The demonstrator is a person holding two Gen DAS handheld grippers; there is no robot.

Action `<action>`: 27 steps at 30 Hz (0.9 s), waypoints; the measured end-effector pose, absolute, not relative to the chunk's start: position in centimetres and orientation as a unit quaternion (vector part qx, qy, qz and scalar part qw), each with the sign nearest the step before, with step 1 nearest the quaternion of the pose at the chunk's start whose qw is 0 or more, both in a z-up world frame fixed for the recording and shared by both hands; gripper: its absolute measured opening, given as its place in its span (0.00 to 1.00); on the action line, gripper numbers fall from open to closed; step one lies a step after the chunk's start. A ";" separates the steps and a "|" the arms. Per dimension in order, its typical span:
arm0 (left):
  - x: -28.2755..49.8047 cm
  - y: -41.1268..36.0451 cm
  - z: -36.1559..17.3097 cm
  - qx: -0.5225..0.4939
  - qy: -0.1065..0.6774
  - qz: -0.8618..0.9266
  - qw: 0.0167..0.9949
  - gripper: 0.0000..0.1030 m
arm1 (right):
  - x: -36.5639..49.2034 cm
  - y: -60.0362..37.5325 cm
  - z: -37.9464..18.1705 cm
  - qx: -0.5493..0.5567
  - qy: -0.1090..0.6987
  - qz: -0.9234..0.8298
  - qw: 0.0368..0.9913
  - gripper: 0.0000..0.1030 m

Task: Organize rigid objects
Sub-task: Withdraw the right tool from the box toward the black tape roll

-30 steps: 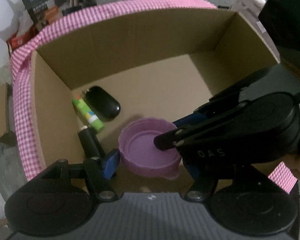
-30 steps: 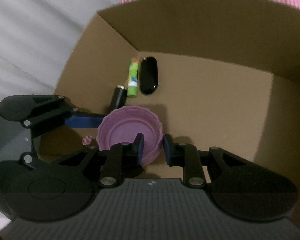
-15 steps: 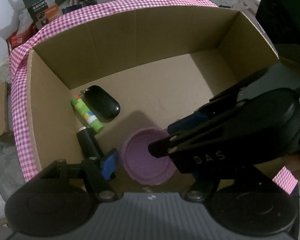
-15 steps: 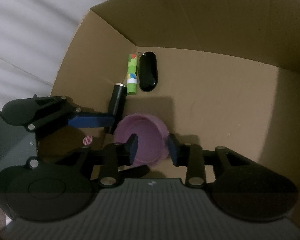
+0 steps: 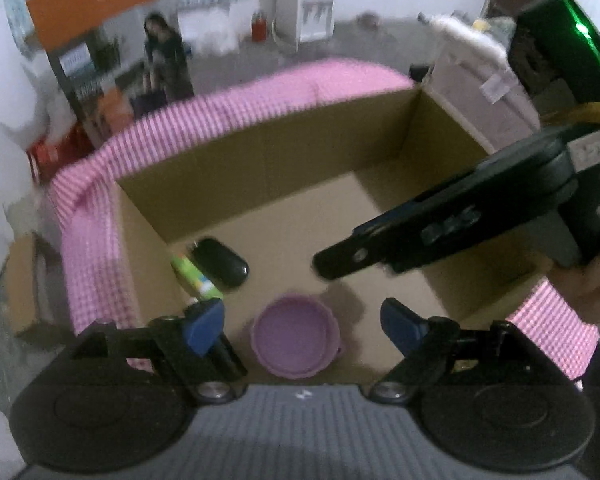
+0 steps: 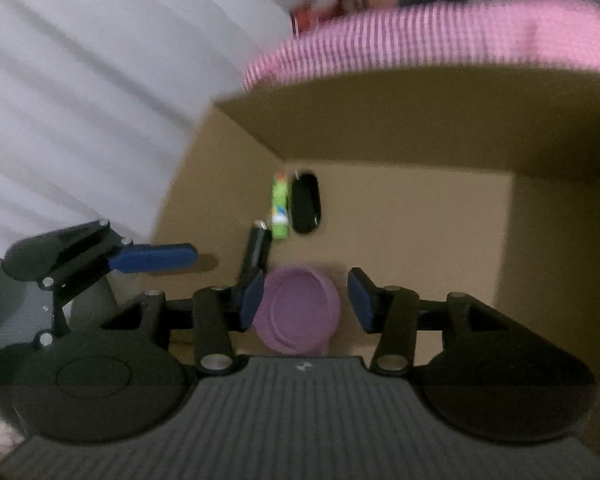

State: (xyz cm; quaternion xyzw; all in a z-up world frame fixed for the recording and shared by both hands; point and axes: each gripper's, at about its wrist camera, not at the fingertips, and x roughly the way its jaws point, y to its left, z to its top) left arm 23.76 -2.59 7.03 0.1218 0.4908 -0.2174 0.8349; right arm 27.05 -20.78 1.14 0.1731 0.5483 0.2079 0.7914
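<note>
Since the earlier frames both grippers have risen away from the round purple plastic lid, which now sits smaller in both views and lies free on the floor of the brown cardboard box. The left gripper has just been opening; its blue-padded fingers stand wide apart, above the lid and clear of it, gripping nothing. The right gripper has also just been opening, its jaws parted to a middling gap that frames the lid below without pressing on it.

The lid lies flat, hollow side up, with a raised rim and a small tab at its near edge. Beyond it, by the box's left wall, a black cylindrical tube, a green patterned stick and a glossy black oval case lie lengthwise toward the far wall. Pink checked cloth runs along the box's outside.
</note>
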 end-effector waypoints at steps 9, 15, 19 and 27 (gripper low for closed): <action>16.5 0.0 13.7 0.101 0.376 -0.232 0.892 0.94 | 17.1 -24.2 11.7 0.146 0.396 0.214 0.881 0.56; 10.8 0.7 12.4 0.099 0.351 -0.223 0.904 0.95 | 7.6 -24.8 13.8 0.154 0.342 0.232 0.898 0.61; 7.9 1.5 9.5 0.075 0.365 -0.224 0.900 0.95 | 3.0 -23.8 11.5 0.149 0.346 0.224 0.899 0.63; 4.5 0.4 2.0 0.097 0.406 -0.203 0.886 0.95 | 1.5 -19.6 2.0 0.155 0.433 0.206 0.864 0.61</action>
